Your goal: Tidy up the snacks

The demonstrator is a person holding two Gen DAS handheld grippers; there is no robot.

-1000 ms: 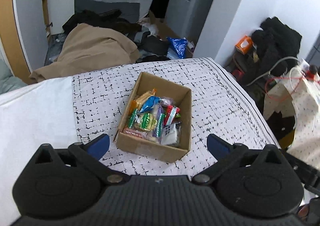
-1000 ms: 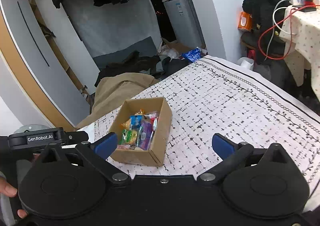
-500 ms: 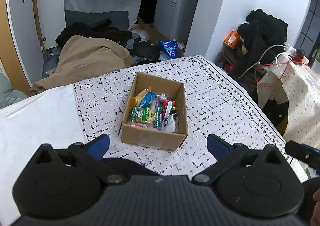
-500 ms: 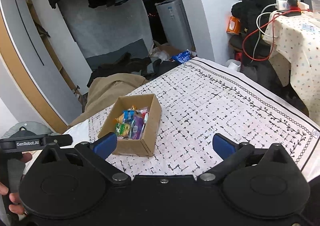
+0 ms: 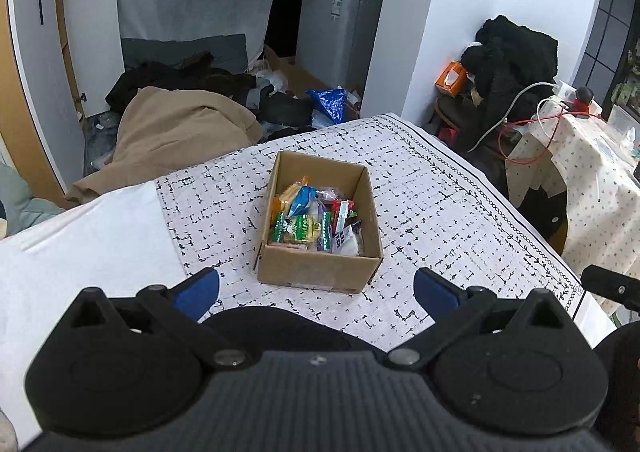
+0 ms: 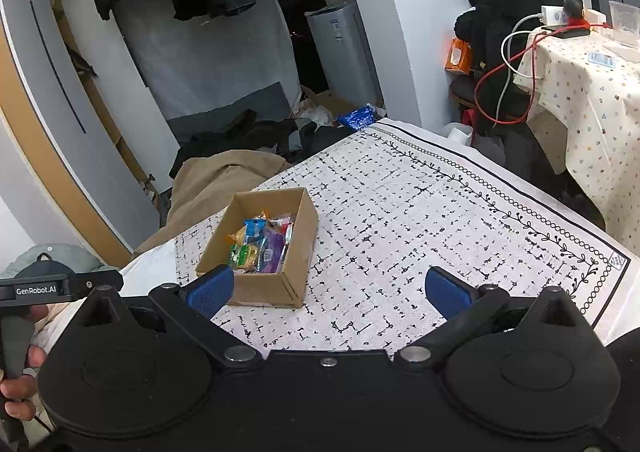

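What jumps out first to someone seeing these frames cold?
The open cardboard box in the middle of the black-and-white patterned cloth, packed with bright snack packets. Next, the blue-tipped left gripper and right gripper, both open and empty, held back from the box. Behind the table, a tan blanket lies heaped among dark clothes on the floor.

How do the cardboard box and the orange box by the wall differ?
The cardboard box sits on the patterned cloth, open-topped and full of snack packets; the orange box is off the cloth, beside black clothing, and looks smaller. One is plain brown, the other bright orange.
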